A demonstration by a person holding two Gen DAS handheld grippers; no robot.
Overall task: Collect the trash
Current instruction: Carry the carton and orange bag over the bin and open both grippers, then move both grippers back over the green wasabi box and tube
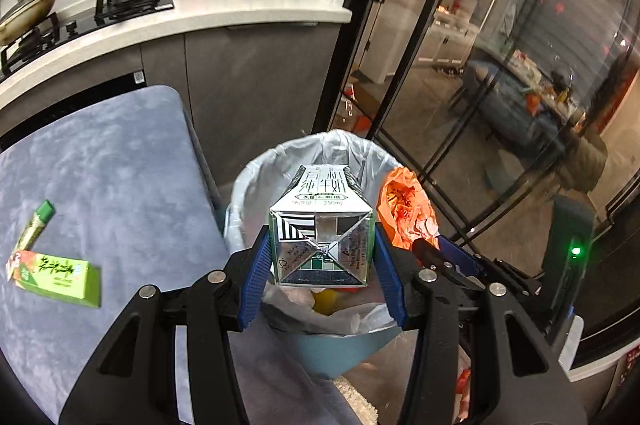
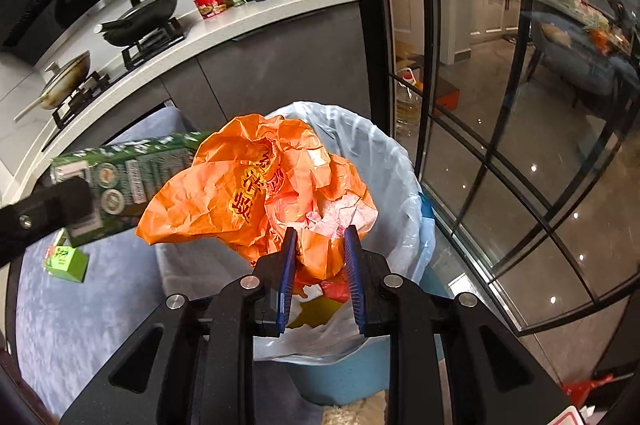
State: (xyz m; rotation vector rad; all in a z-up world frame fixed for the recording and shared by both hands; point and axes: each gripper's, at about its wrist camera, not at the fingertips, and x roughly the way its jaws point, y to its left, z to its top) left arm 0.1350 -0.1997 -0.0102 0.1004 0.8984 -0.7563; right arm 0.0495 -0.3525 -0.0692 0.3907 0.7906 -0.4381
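The blue-grey tabletop (image 1: 100,161) carries a green box (image 1: 56,277) and a green tube (image 1: 34,229) lying close together. Just beside its edge stands the bin (image 1: 340,349), lined with a pale bag (image 2: 384,161) and already holding some scraps. Above the bin's opening, the right hand-held gripper (image 2: 320,237) is clenched on a crumpled orange wrapper (image 2: 248,185). Beside it, the left hand-held gripper (image 1: 322,249) grasps a milk carton (image 1: 322,225) by its sides, also over the bin.

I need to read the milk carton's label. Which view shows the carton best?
The left wrist view: the milk carton sits centred, sharp, held between the left tongs. The right wrist view catches only its blurred green side.
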